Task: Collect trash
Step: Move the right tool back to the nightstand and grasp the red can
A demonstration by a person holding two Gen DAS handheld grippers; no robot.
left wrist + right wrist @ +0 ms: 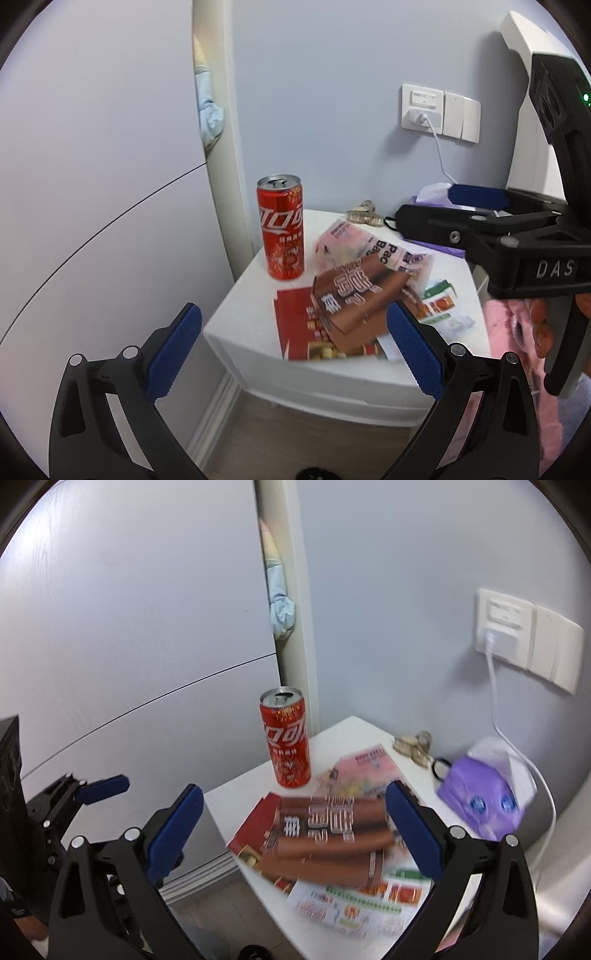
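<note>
Nearest the left wrist camera, the left gripper (293, 345) hangs with its blue-padded fingers spread wide and nothing between them, above the front edge of a small white bedside table (236, 325). From the right wrist camera, the right gripper (293, 827) is likewise spread wide and empty, hovering over the same table; in the left view it reaches in from the right side.

On the table's front part lies a pile of trash: a crumpled brown wrapper (354, 299) with pale lettering rests on a red leaflet (295, 317), beside a white flyer with green and orange print (354, 904). Just behind the brown wrapper sits a pink packet (354, 240). An opened red soda can (281, 229) stands upright at the table's back left corner, near the wall. Farther back lie a purple tissue pack (476, 794) and a hair clip (364, 215). Behind them, a white cable (496, 716) runs up to a wall socket (423, 107).
</note>
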